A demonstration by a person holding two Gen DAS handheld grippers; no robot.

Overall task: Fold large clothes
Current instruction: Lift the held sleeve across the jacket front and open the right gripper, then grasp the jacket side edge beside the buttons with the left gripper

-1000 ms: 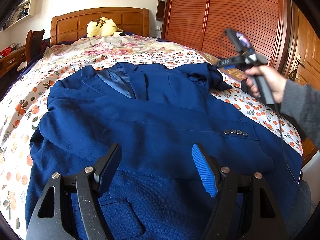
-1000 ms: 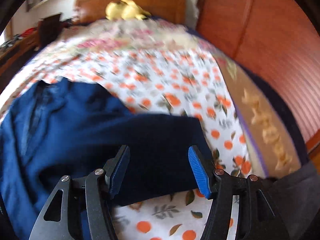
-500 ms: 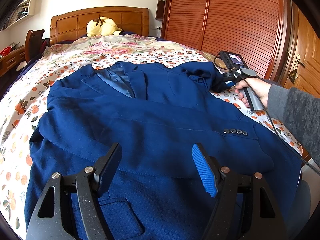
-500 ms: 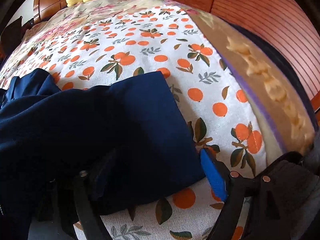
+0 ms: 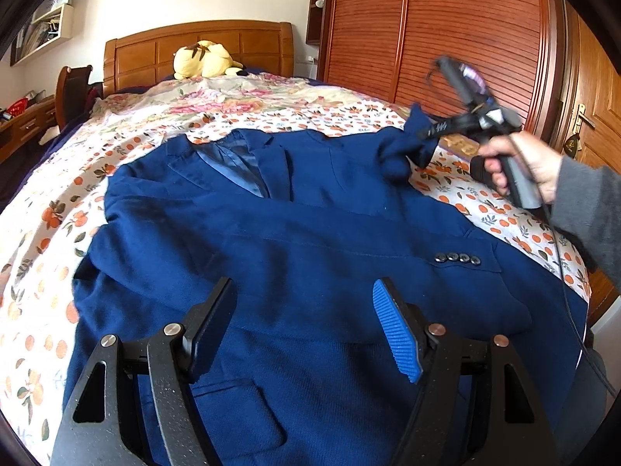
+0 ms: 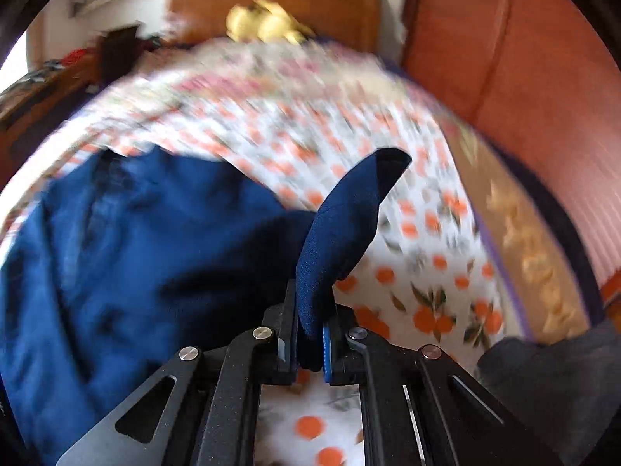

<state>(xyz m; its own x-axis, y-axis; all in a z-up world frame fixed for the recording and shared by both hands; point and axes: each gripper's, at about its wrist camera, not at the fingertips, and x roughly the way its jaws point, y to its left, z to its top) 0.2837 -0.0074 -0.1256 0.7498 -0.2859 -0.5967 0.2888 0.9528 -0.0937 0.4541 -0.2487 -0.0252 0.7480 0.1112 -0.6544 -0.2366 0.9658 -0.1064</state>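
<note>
A navy blue suit jacket (image 5: 302, 240) lies spread face up on the bed, collar toward the headboard, one sleeve with several buttons (image 5: 458, 258) folded across its front. My left gripper (image 5: 306, 330) hovers open over the jacket's lower front, nothing between its fingers. My right gripper (image 6: 309, 343) is closing, its pads pressed on the cuff end of the other sleeve (image 6: 341, 229), which sticks up past the fingers. In the left wrist view the right gripper (image 5: 421, 132) holds that sleeve end (image 5: 403, 151) lifted above the bed's right side.
The bed carries a floral and orange-print sheet (image 5: 58, 209), with a yellow plush toy (image 5: 202, 60) at the wooden headboard (image 5: 202, 46). A wooden wardrobe (image 5: 446, 31) stands close along the right side. A person's grey sleeve (image 5: 590, 209) reaches in from the right.
The right gripper dropped to the sleeve end on the sheet, shut on it and lifted it off the bed. The left gripper stayed open and still over the jacket.
</note>
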